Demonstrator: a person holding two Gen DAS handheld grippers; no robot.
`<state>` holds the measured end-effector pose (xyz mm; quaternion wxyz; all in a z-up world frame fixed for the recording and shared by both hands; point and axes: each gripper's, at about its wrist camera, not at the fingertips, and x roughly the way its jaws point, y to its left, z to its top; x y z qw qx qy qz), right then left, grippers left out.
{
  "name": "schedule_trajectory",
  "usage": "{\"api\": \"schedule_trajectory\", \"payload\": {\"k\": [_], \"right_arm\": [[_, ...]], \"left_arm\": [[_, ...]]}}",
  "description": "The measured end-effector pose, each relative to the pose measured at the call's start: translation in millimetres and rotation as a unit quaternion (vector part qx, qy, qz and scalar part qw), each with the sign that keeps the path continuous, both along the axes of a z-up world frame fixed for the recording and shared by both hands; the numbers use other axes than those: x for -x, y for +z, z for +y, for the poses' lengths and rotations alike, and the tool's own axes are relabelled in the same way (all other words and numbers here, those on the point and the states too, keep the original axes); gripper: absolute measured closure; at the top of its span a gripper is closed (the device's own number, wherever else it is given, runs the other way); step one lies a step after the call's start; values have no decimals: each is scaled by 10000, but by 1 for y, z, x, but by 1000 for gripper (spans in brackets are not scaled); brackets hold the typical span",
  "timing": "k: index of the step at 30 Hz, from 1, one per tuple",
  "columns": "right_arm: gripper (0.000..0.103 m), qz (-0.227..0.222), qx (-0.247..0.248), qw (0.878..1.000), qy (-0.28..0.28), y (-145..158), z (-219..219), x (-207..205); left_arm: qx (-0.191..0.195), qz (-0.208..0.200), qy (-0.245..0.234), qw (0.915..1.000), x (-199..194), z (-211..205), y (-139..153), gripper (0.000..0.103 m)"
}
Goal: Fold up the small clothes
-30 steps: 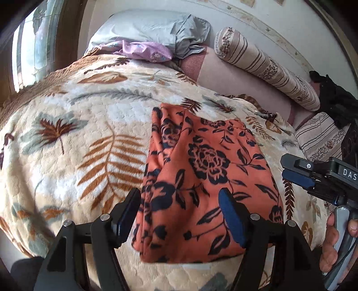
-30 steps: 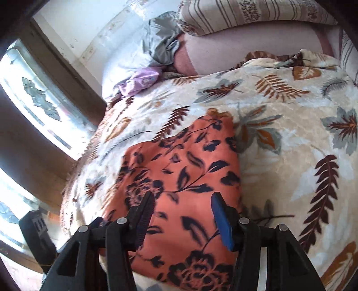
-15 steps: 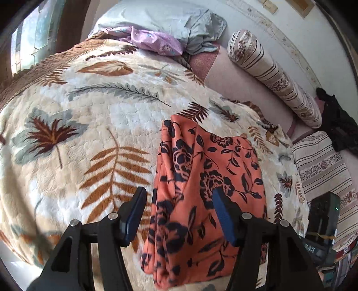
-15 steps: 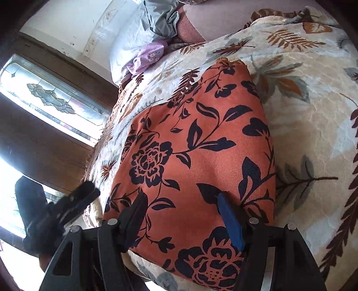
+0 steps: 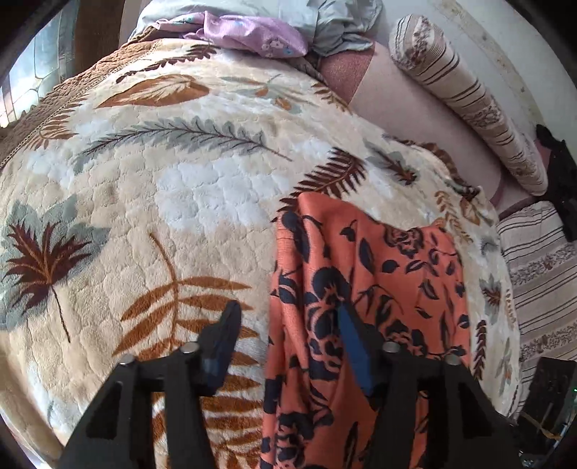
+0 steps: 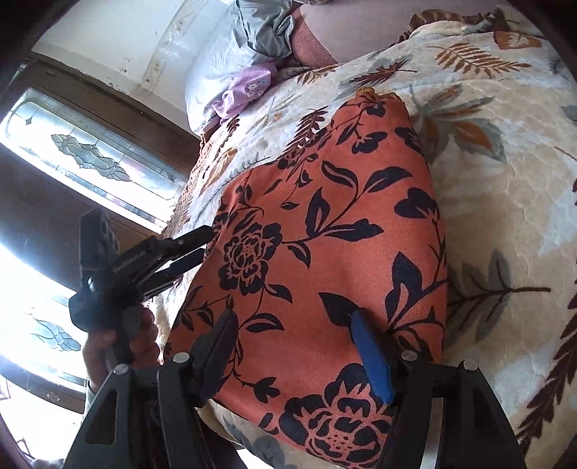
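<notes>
An orange garment with dark flowers [image 5: 389, 281] lies folded on the leaf-patterned blanket [image 5: 162, 180]. My left gripper [image 5: 288, 328] hangs over the garment's left edge. Its jaws are closing, with that edge between them: one finger over the blanket, the blue-padded one over the cloth. They still stand apart. In the right wrist view the garment [image 6: 324, 234] fills the middle. My right gripper [image 6: 294, 339] is open low over its near end, gripping nothing. The left gripper [image 6: 194, 247] shows there at the cloth's left side, held by a hand [image 6: 126, 339].
A purple cloth [image 5: 252, 36] and a grey pillow [image 5: 335, 25] lie at the head of the bed. A striped bolster [image 5: 468, 108] and a striped cushion [image 5: 541, 274] are on the right. A window [image 6: 72, 155] stands beside the bed.
My left gripper has slid left to the garment's left edge and its jaws have narrowed. My right gripper has sunk closer to the cloth, and the left gripper has come into its view.
</notes>
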<state>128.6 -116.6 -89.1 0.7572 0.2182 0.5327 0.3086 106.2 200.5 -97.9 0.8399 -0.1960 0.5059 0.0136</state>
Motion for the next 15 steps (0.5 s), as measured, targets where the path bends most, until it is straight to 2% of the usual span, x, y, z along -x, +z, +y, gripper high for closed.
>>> {"api": "schedule_trajectory", "payload": {"k": [1, 2, 5, 7, 9, 11, 15], "right_arm": [[34, 6, -5, 10000, -1, 0, 0, 0], [34, 12, -14, 10000, 7, 1, 0, 0], [34, 14, 101, 9999, 2, 2, 5, -1], [33, -6, 177, 9998, -3, 3, 8, -1], [30, -34, 224, 9997, -23, 4, 11, -1], [28, -67, 283, 9996, -38, 5, 14, 0], [23, -161, 412, 9990, -59, 7, 22, 3]], "left_arm": [[16, 176, 8, 9998, -5, 1, -6, 69], [-23, 154, 75, 9999, -3, 3, -4, 69], [-466, -77, 89, 9988, 12, -8, 13, 69], [-620, -160, 79, 9979, 22, -13, 21, 67], [-733, -304, 102, 9968, 34, -15, 29, 60], [-866, -384, 115, 9954, 45, -16, 36, 48], [-1022, -429, 151, 9937, 59, -16, 43, 47]]}}
